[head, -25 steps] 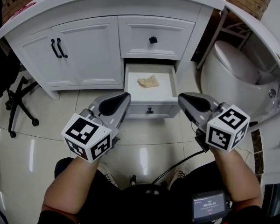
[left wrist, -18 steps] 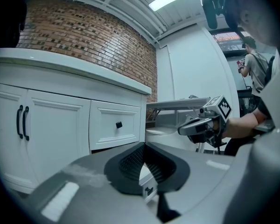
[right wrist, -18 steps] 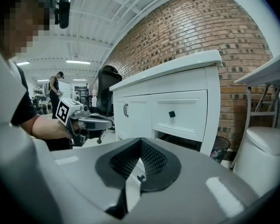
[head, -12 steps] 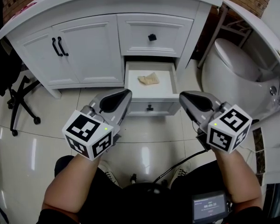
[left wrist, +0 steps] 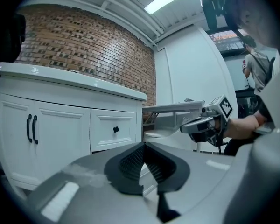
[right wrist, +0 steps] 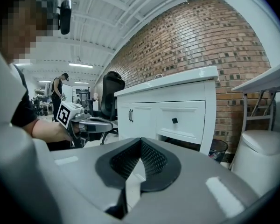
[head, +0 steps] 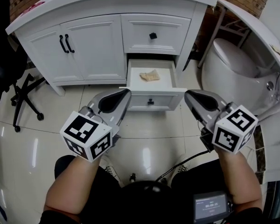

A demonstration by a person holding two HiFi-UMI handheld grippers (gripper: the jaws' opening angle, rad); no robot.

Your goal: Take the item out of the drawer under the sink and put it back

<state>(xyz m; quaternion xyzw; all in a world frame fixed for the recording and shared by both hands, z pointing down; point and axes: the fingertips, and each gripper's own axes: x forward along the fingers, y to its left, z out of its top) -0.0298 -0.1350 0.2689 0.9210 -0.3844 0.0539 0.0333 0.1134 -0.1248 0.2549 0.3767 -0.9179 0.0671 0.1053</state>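
Observation:
The lower drawer (head: 152, 100) of the white sink cabinet (head: 93, 45) stands pulled open. A crumpled tan item (head: 150, 75) lies inside it toward the back. My left gripper (head: 125, 94) hovers just left of the drawer's front and my right gripper (head: 188, 95) just right of it, both above the floor and apart from the drawer. Each is shut with nothing held. In the left gripper view the left gripper (left wrist: 143, 146) has its pads meeting, with the right gripper (left wrist: 196, 123) beyond it. The right gripper view shows the right gripper (right wrist: 141, 141) with its tips together too.
An upper drawer with a black knob (head: 153, 35) is closed above the open one. Two cabinet doors with black handles (head: 65, 44) stand to the left. A white toilet (head: 235, 64) is at the right, a black office chair (head: 16, 90) at the left, glossy floor tiles (head: 42, 134) below.
The view has shifted a little, so the cabinet sits slightly further right and up. Both grippers hold nearly the same pose before the open drawer; the right one drifted slightly right.

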